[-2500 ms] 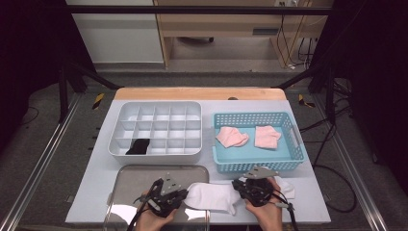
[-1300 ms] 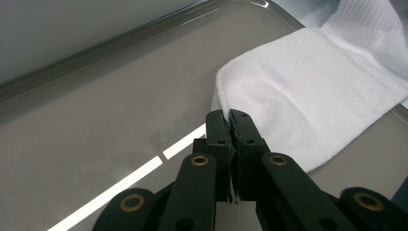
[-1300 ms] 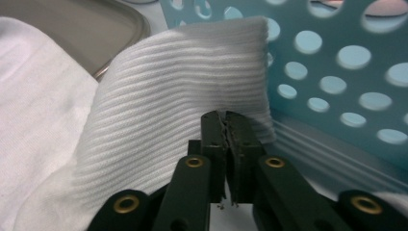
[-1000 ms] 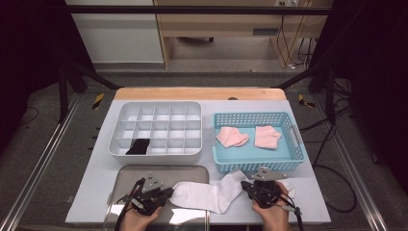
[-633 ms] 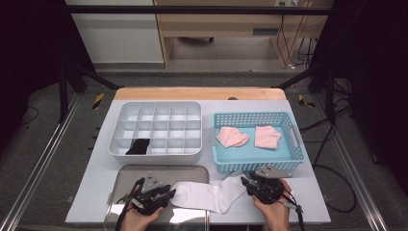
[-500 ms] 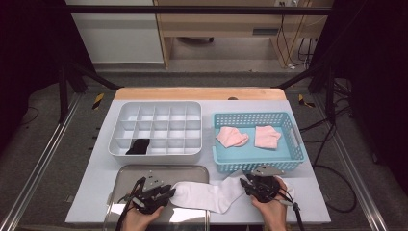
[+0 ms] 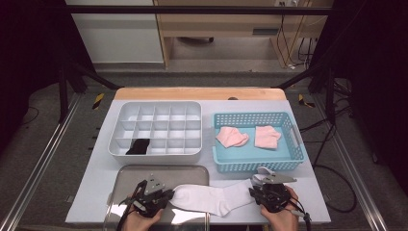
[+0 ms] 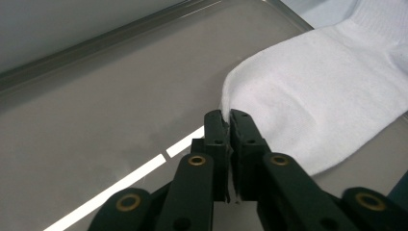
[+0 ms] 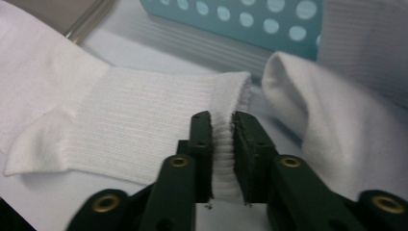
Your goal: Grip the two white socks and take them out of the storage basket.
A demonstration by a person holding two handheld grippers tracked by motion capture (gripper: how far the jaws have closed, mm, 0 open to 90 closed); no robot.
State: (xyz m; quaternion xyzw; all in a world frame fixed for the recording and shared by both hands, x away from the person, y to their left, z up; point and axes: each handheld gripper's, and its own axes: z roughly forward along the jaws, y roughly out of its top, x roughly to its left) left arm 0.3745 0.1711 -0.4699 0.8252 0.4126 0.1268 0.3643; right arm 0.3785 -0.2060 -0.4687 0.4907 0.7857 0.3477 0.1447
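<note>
I have the white cotton sock (image 7: 211, 198) stretched along the near edge, my left tool (image 7: 161, 196) clamped on its toe and my right tool (image 7: 255, 191) clamped on its ribbed cuff.

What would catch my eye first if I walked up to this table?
Probably the white sock stretched flat along the near edge, its toe on the metal tray, with the left gripper pinching the toe and the right gripper pinching the ribbed cuff. Behind it, the bright blue basket on the right holds two pink socks, and the white divided box on the left has one dark item in a front cell.
</note>
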